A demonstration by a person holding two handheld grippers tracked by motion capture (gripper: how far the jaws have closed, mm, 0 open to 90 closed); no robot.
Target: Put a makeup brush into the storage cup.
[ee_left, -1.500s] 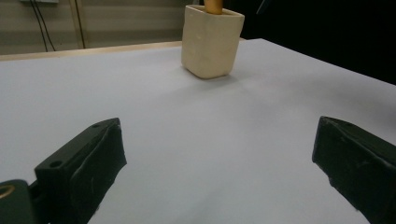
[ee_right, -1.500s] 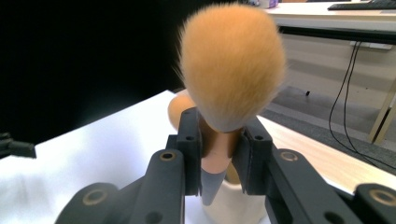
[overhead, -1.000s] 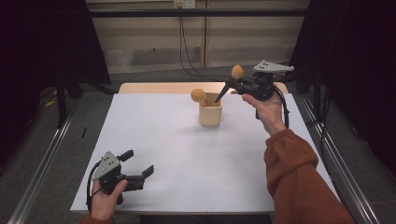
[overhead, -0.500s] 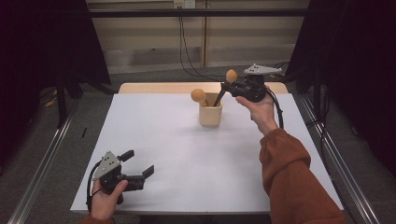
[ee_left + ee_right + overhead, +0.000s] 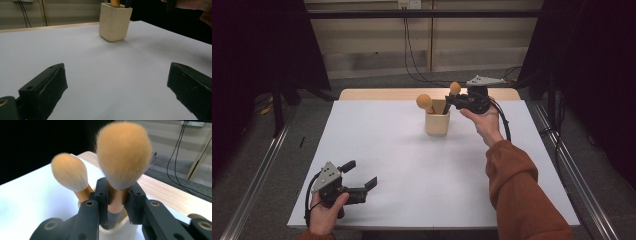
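Right gripper clamped on a brush at the cup; left gripper idle, fingers wide.

Your right gripper [image 5: 451, 101] reaches leftward over the cream square ceramic cup [image 5: 436, 123] at the far middle of the white surface [image 5: 412, 165], fingers closed on the handle of the orange-bristled makeup brush [image 5: 123, 157]. A second orange brush [image 5: 424, 102] stands in the cup. Your left gripper [image 5: 361, 179] rests low at the near-left edge, empty.
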